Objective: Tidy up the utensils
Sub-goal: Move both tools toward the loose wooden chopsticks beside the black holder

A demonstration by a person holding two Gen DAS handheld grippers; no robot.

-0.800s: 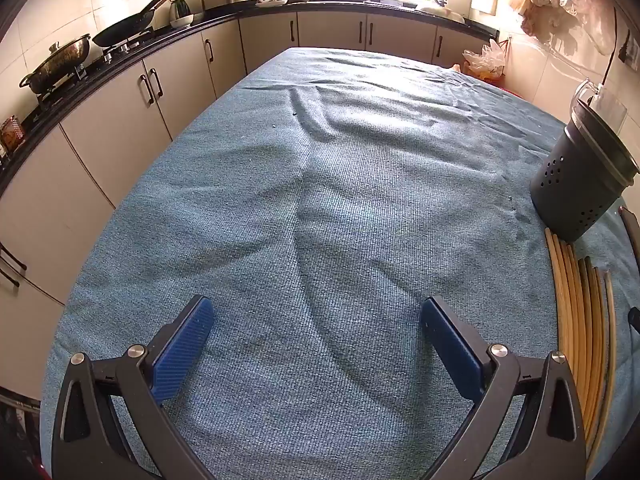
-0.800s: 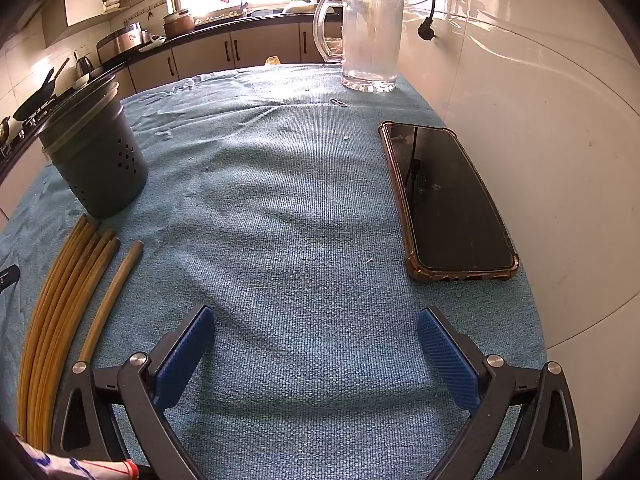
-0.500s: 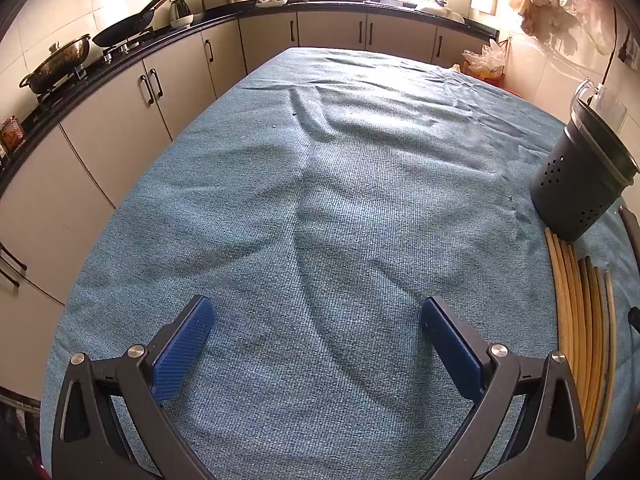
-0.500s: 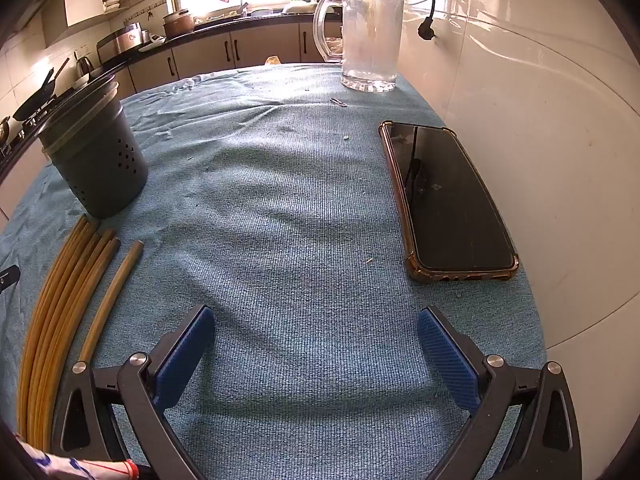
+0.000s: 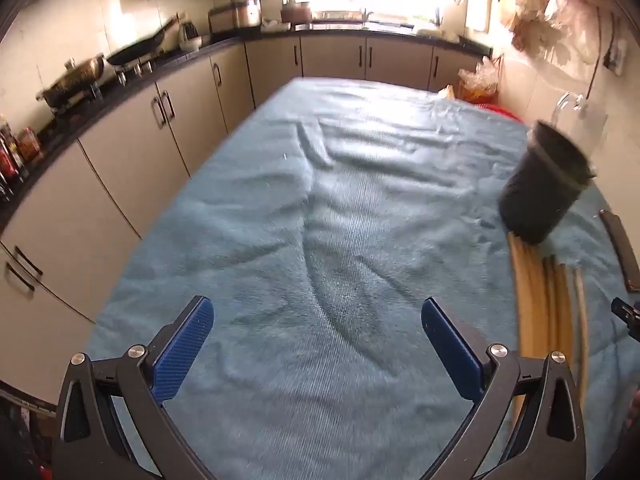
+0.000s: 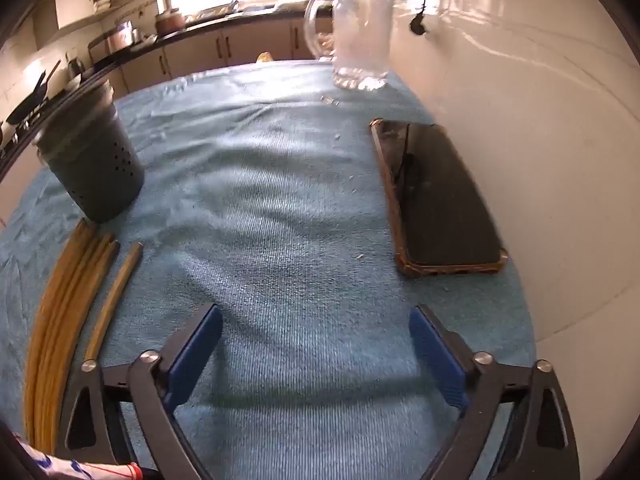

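Several yellow-brown chopsticks (image 5: pixel 540 304) lie side by side on the blue cloth (image 5: pixel 320 220), right of my left gripper (image 5: pixel 316 320). A dark perforated utensil holder (image 5: pixel 540 188) stands upright just beyond their far ends. The left gripper is open over bare cloth with nothing between its blue pads. From the right wrist view the chopsticks (image 6: pixel 68 304) lie at the left, one (image 6: pixel 114 300) a little apart, and the holder (image 6: pixel 90 164) stands behind them. My right gripper (image 6: pixel 316 328) is open above bare cloth, to the right of the chopsticks.
A phone in a brown case (image 6: pixel 436 200) lies by the white wall on the right. A glass mug (image 6: pixel 360 40) stands at the far end of the cloth. Kitchen cabinets and a stove with pans (image 5: pixel 80 80) run along the left.
Both views have tilted upward and are blurred: both grippers are moving. The holder and chopsticks sit lower and further left in the left view. Jaws stay open.
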